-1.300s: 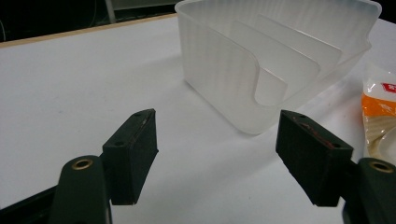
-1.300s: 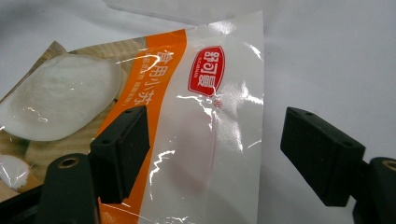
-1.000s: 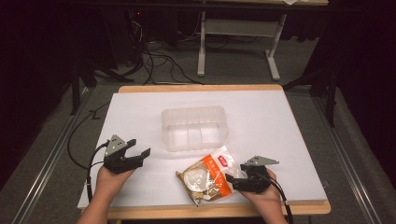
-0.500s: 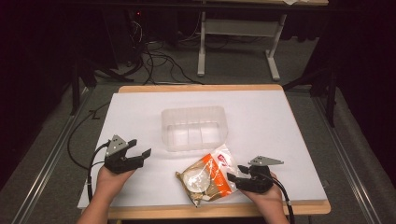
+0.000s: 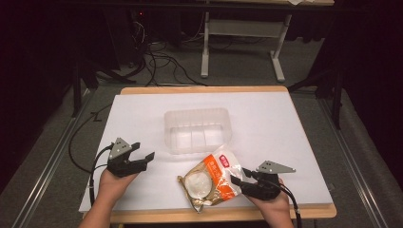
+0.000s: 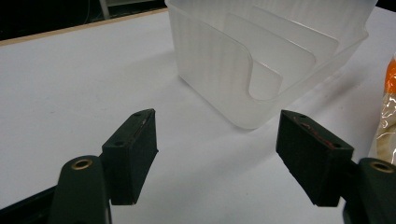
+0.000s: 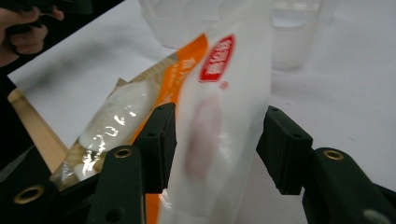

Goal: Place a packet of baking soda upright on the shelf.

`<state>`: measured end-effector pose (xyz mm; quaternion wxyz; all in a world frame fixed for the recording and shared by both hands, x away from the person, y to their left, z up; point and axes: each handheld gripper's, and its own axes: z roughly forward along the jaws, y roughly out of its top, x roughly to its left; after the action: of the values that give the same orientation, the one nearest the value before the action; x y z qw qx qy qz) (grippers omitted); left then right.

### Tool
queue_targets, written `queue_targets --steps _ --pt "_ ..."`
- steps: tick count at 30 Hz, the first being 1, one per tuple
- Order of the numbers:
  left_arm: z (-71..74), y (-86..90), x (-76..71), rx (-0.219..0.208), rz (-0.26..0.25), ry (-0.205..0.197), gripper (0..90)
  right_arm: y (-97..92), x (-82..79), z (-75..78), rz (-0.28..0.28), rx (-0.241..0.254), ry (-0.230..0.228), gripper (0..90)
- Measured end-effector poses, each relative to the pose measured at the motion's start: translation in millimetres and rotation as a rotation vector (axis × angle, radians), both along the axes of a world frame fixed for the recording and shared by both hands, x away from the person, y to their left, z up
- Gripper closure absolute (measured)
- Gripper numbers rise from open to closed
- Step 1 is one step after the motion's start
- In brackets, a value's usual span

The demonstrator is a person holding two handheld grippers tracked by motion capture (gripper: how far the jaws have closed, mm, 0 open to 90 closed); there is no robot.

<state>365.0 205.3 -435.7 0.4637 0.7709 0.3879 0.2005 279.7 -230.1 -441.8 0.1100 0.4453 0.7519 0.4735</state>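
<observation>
An orange and white snack packet with a round bun inside lies near the table's front edge, its right end raised. My right gripper has just been closing its jaws, and the packet stands between the pads with both pressing its white end. At the front left my left gripper hovers open with nothing between its fingers. A clear plastic container with inner dividers sits in the middle of the table. It appears just beyond my left gripper as the ribbed container.
A white sheet covers the wooden table. The wooden front edge runs just under both hands. Cables and a metal stand are on the dark floor behind the table.
The right gripper's jaws have narrowed onto the packet's right end and lifted it a little, tilting the packet. The left gripper has stayed where it was.
</observation>
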Motion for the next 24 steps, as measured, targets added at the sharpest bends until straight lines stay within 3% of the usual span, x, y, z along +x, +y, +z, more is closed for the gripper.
queue_targets --steps 8,13,15,19,21,23,24 --pt "-0.4 -1.0 -0.1 0.006 -0.005 -0.002 29.5 11.2 -10.7 8.2 0.037 0.015 -0.068 53.8" --pt "-0.6 -1.3 0.0 0.006 -0.007 -0.001 29.5 16.0 -14.4 12.5 0.046 0.016 -0.11 68.5" --pt "-0.6 -1.2 0.0 0.007 -0.008 -0.001 29.5 16.6 -15.5 15.5 0.044 0.02 -0.128 79.7" --pt "-0.5 -1.4 -0.2 0.009 -0.011 -0.003 29.5 18.8 -16.9 19.0 0.051 0.028 -0.147 90.0" --pt "-0.4 -1.3 -0.3 0.009 -0.011 -0.005 29.5 20.3 -17.6 20.9 0.053 0.027 -0.154 90.0" --pt "-0.3 -1.1 -0.3 0.01 -0.011 -0.005 29.5 23.8 -20.6 29.6 0.075 0.017 -0.201 90.0" --pt "-0.4 -0.9 -0.2 0.01 -0.01 -0.004 29.5 23.8 -20.6 29.6 0.075 0.017 -0.201 90.0"
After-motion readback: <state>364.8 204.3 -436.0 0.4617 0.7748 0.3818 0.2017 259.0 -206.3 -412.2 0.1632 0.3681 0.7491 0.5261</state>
